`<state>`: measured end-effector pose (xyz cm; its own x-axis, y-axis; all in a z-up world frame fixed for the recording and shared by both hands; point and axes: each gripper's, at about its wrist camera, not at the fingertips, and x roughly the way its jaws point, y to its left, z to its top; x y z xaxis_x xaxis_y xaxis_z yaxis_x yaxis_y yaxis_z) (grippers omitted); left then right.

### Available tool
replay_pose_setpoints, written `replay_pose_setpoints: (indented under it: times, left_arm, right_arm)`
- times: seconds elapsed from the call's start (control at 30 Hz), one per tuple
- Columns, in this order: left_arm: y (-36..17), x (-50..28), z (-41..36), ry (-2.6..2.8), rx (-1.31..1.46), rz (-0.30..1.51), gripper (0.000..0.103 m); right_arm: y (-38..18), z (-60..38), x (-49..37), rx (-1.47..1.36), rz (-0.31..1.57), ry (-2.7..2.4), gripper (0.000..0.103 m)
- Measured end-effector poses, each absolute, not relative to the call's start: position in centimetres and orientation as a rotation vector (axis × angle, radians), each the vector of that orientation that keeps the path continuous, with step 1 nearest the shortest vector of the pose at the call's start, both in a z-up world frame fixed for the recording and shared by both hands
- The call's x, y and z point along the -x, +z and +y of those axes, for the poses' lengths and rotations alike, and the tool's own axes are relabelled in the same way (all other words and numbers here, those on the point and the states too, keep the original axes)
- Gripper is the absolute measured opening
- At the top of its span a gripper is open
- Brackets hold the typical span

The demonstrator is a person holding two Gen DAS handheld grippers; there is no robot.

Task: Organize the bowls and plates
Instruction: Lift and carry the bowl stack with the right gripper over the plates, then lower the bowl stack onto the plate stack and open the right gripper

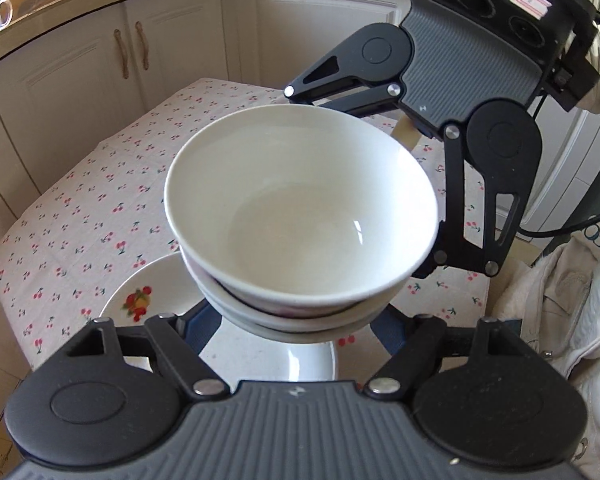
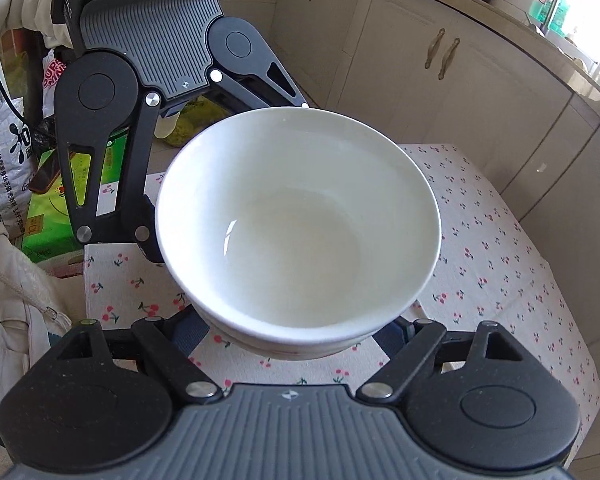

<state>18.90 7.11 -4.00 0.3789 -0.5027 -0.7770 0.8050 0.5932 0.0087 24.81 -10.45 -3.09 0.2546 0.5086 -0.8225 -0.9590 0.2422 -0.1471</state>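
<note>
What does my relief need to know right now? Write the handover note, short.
Left gripper: closed on the near side of the bowl stack, seen from the left wrist.
Right gripper: closed on the opposite side of the same stack.
Stack: white bowls nested, at least two, carried between both grippers above the cherry-print tablecloth, clear of it.
Fruit-print plate: lies on the cloth, partly under the stack.
Done: bowls nested and lifted.
Left: set the stack down, probably on or beside the plate. Keep both grips even so it does not tip.
</note>
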Motion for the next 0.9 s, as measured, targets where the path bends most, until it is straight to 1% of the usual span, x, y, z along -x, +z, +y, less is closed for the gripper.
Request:
replay_pose_setpoints:
  times: [0.27, 0.43, 0.73, 0.9]
  left_arm:
    - [-5.1, -20.3, 10.5, -0.818, -0.371, 0.857, 0.08]
    - [-5.5, -20.5, 11.3, -0.802, -0.359, 0.873, 0.08]
    - [-5.8, -19.8, 12.7, -0.801, -0.342, 0.885, 0.08]
    - [-6.7, -21.4, 12.3, -0.798, -0.335, 0.901, 0.08]
  right_arm:
    - [-4.7, -6.1, -27.3, 0.781, 0.741, 1.188, 0.089]
    - [-5.7, -4.4, -28.1, 0.787, 0.761, 1.206, 0.089]
    - [-6.5, -4.0, -28.4, 0.771, 0.787, 1.214, 0.089]
    - [-6.8, -3.9, -28.3, 0.769, 0.799, 1.213, 0.089]
